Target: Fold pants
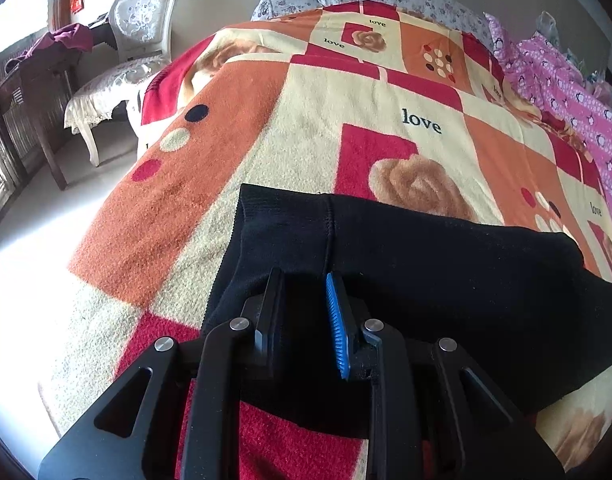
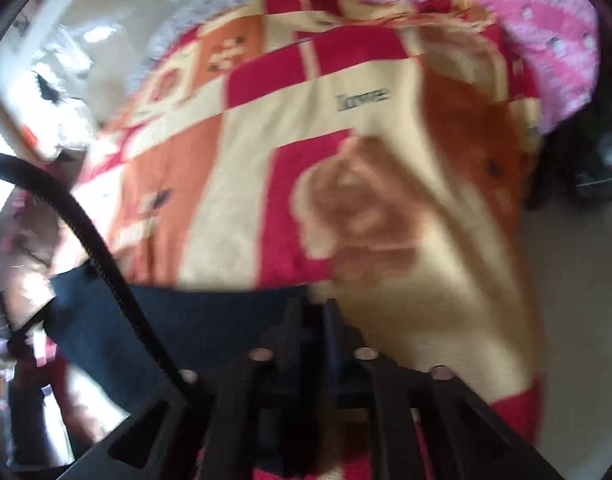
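In the left wrist view, the left gripper (image 1: 303,280) fills the bottom centre of the frame, its two fingers a narrow gap apart, one blue ribbed pad (image 1: 338,326) facing inward, with the dark cloth of the black pants (image 1: 426,272) bunched between them; the tips press into the cloth, so the claw looks clamped on it. The pants lie across the lower middle and lower right of that frame, their ribbed waistband and centre seam toward the far side, resting on the blanket (image 1: 265,132) of red, orange and cream squares that covers the bed. The right wrist view is badly blurred by motion: the right gripper (image 2: 312,304) sits at the bottom centre with its fingers nearly together, at the right-hand end of the dark pants (image 2: 153,320), which stretch to the lower left; whether it grips them I cannot tell. Only this view shows a black ribbed cable (image 2: 97,248) arcing along the left edge. Only the left view shows, farther off, a white carved chair (image 1: 125,60) at upper left and a pink penguin-print quilt (image 1: 566,92) at upper right. The word "love" (image 1: 422,122) is printed on the blanket several times, and reads faintly in the right view too.
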Demonstrator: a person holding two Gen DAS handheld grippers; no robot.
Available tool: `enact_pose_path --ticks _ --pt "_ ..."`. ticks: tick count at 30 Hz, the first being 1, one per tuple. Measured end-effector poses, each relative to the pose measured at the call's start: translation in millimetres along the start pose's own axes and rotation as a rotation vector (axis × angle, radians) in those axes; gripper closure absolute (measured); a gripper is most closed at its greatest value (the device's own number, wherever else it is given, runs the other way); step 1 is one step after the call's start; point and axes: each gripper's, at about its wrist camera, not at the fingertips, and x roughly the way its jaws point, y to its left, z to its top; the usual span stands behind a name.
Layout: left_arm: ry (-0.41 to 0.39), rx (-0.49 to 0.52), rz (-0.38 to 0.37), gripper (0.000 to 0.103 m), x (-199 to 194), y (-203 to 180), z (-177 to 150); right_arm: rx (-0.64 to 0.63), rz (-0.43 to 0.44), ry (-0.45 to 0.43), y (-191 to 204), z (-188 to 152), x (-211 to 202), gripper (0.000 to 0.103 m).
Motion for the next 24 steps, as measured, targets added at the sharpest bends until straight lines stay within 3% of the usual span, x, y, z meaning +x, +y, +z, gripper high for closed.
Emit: enact_pose_path --ticks 2,5,7,10,11,14,17,21,24 --pt "-0.009 0.015 0.027 0.081 0 -5 -1 -0.039 0.009 -0.045 21 3 -16 0.086" --pt "-0.010 0.017 0.044 0.081 1 -7 -1 -0.111 0.166 -0.103 71 -5 -31 0.081" --pt "-0.010 0.001 0.022 0.081 1 -2 -1 -0.213 0.218 -0.037 103 -20 -19 0.078" --pt "-0.009 -0.019 -0.011 0.081 1 3 -1 -0.320 0.053 0.077 105 -44 10 0.078" --pt "-0.008 -0.021 -0.013 0.081 0 3 0 -0.315 0.085 0.040 94 -47 3 0.079" --pt "-0.001 -0.105 -0.036 0.082 -8 6 3 -0.201 -0.005 0.008 60 -49 -15 0.079" --pt "-0.083 -0.139 -0.127 0.082 -37 -11 6 -0.092 -0.059 -0.036 55 -45 -32 0.078" --pt "-0.130 0.018 -0.241 0.081 -57 -74 5 -0.117 0.147 -0.154 103 -33 -42 0.077" --pt "-0.051 0.045 -0.255 0.078 -33 -98 0 -0.170 0.317 -0.137 163 -17 -17 0.076"
